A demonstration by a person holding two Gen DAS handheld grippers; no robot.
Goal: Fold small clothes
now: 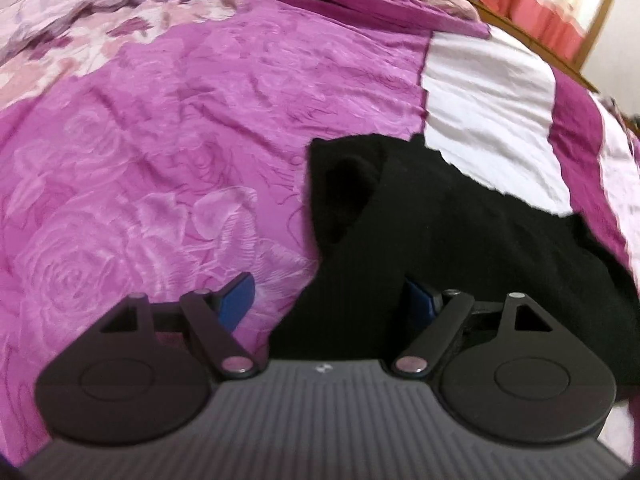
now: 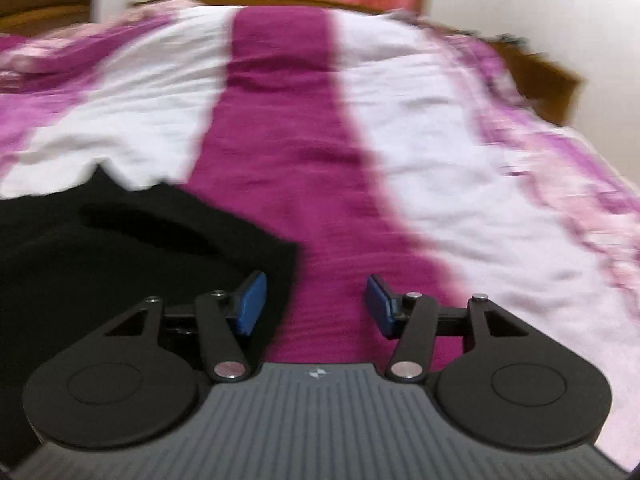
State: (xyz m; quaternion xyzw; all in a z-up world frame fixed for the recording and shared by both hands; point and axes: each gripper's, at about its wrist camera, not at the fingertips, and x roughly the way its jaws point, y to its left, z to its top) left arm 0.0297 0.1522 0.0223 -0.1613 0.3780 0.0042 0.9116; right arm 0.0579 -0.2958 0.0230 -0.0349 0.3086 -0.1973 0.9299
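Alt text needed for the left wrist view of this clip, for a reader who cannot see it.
The left claw is open, its blue pads either side of the near edge of a black garment lying on a magenta rose-patterned bedspread. A white stripe of bedding lies beyond the garment.

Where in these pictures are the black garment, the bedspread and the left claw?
black garment (image 1: pixel 460 240): left wrist view, on its ribbed middle.
bedspread (image 1: pixel 180 120): left wrist view, on a bare pink rose-patterned part.
left claw (image 1: pixel 328 300): left wrist view, midway between its blue fingertips.
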